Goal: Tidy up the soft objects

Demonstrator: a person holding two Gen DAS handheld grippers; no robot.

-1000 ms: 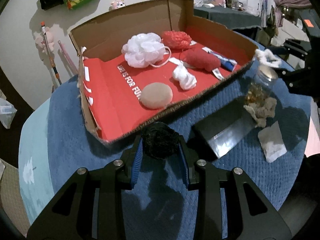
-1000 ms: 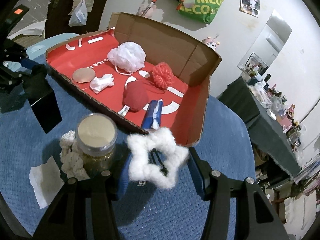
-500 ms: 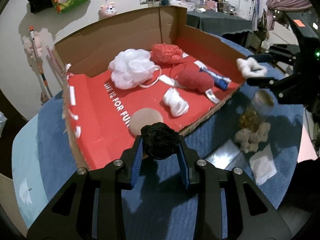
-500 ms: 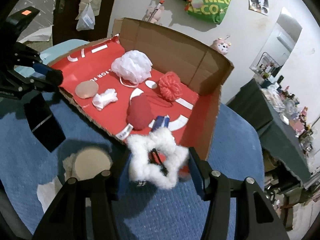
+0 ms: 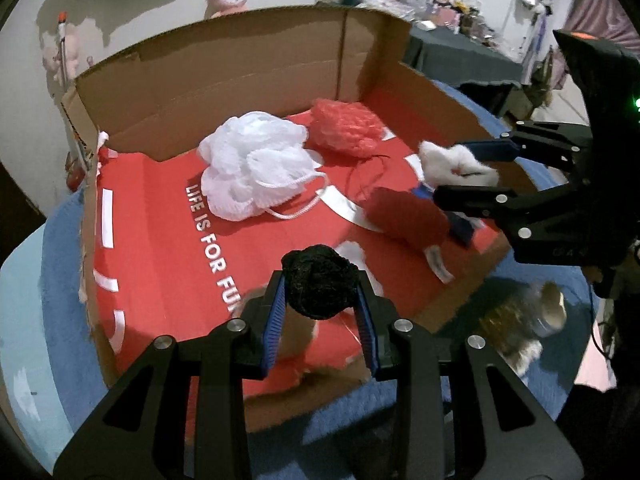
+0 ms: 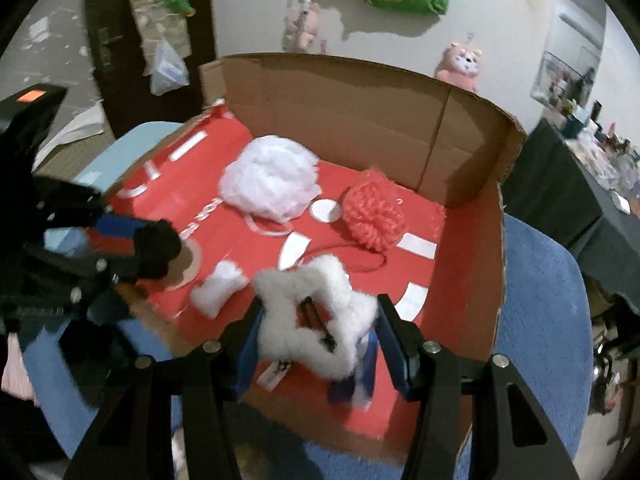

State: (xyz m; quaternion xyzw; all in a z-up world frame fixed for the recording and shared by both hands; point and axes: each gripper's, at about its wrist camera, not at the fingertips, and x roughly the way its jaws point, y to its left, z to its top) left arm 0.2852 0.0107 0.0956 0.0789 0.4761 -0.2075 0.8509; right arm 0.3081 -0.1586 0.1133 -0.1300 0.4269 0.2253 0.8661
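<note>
Now that both grippers have swung in over the box [image 5: 248,76], left gripper [image 5: 320,306] clamps the black pompom [image 5: 318,286], right gripper [image 6: 318,340] the white fluffy star [image 6: 312,312]; drop-off looks imminent.

pale wall [image 6: 256,8], cluttered dark table [image 5: 460,50]

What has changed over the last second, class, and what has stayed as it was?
Both tongs have carried their loads forward from above the blue cloth to over the red-lined box: the left tongs with the black pompom, the right tongs with the white fluffy star. Nothing was released. The items lying in the box have not moved.
</note>
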